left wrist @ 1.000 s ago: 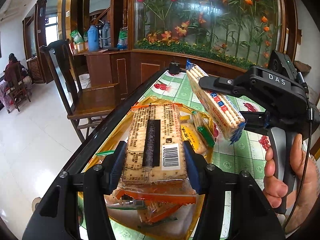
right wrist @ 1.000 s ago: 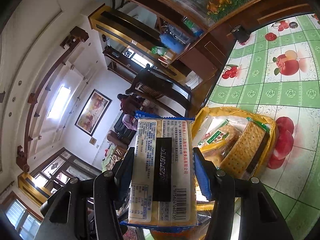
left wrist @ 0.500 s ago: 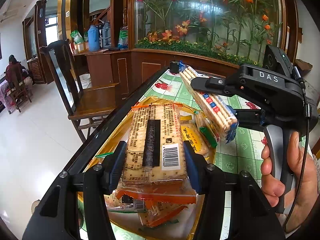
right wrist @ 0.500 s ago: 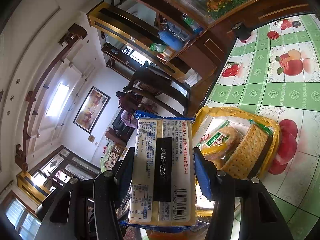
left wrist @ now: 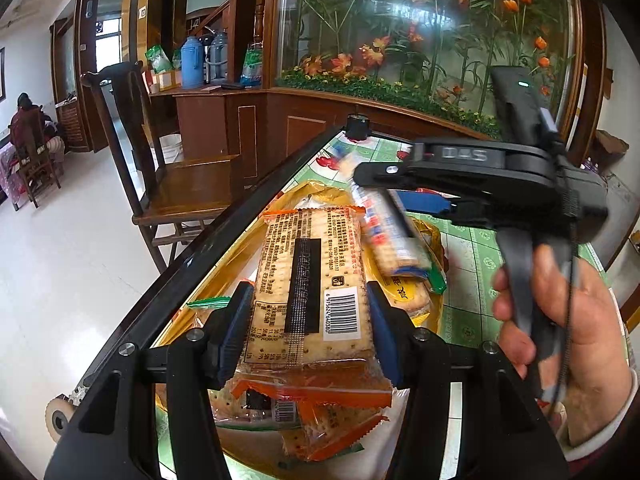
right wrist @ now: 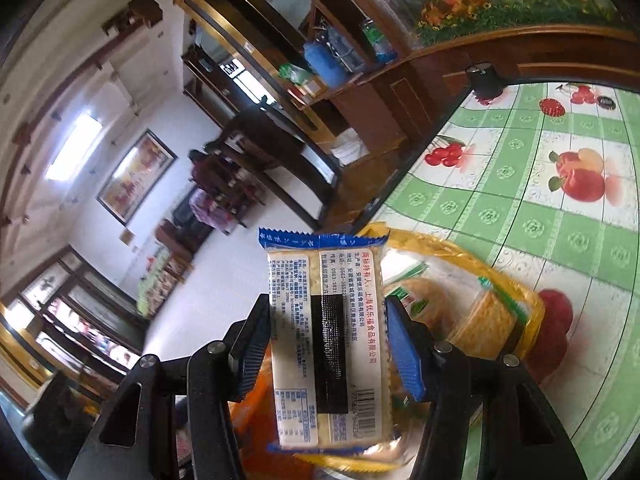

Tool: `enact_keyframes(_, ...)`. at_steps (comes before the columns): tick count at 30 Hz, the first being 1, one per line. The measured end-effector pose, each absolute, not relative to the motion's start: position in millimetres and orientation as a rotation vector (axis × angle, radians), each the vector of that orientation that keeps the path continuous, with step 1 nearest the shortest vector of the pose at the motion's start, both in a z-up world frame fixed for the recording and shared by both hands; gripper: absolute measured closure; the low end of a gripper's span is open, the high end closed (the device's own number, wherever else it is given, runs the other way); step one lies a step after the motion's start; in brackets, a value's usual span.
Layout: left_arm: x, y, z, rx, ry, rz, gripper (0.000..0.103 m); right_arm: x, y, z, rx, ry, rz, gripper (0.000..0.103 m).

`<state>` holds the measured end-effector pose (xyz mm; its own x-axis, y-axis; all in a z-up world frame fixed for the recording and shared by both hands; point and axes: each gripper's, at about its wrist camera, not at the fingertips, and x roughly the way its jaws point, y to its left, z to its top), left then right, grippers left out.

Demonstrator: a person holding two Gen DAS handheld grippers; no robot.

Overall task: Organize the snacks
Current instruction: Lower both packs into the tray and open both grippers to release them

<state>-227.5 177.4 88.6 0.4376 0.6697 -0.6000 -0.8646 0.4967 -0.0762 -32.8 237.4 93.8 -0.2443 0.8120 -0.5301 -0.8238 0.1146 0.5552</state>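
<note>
My left gripper (left wrist: pixel 308 320) is shut on an orange-wrapped cracker pack (left wrist: pixel 310 284), barcode side up, held over a yellow snack tray (left wrist: pixel 224 264). My right gripper (right wrist: pixel 326 344) is shut on a blue-wrapped cracker pack (right wrist: pixel 330 344). In the left wrist view that blue pack (left wrist: pixel 390 236) hangs tilted and blurred over the tray, just right of the orange pack. The tray (right wrist: pixel 460 250) holds several more cracker packs (right wrist: pixel 486 326), with more orange ones under my left fingers (left wrist: pixel 320 420).
The tray sits by the left edge of a table with a green fruit-print cloth (right wrist: pixel 532 184). A small black cup (left wrist: pixel 357 126) stands at the far end. A wooden chair (left wrist: pixel 188 184) stands left of the table.
My right gripper has moved left and down with the blue pack, now close over the tray next to the orange pack. My left gripper holds still.
</note>
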Motion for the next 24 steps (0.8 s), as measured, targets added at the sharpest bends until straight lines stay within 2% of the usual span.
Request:
enact_keyframes(7,-221.3,178.4,86.3,-0.414,0.55,0.97,0.049,-36.6,262.3,88.0,-0.098,0.985,1.525,0.045)
enact_keyframes(15,-216.2,182.0,85.7,-0.418,0.562,0.99,0.047,-27.6,205.5,105.2,0.052,0.927,1.532,0.044)
enact_keyframes(16,-213.8,181.7,85.8,-0.412,0.576,1.002,0.045,-26.3,192.9,107.8,0.08,0.919,1.534,0.044)
enact_keyframes(18,-211.8,179.6,87.5,-0.405,0.574,1.011,0.034,-25.2,173.2,112.7,0.108,0.903,1.534,0.042)
enact_keyframes(19,-210.3,177.2,89.4,-0.394,0.576,1.032,0.024,-25.1,161.0,115.0,0.125,0.895,1.533,0.042)
enact_keyframes(24,-204.7,166.6,95.0,-0.354,0.59,1.076,0.02,-28.2,116.6,120.9,0.167,0.874,1.526,0.034)
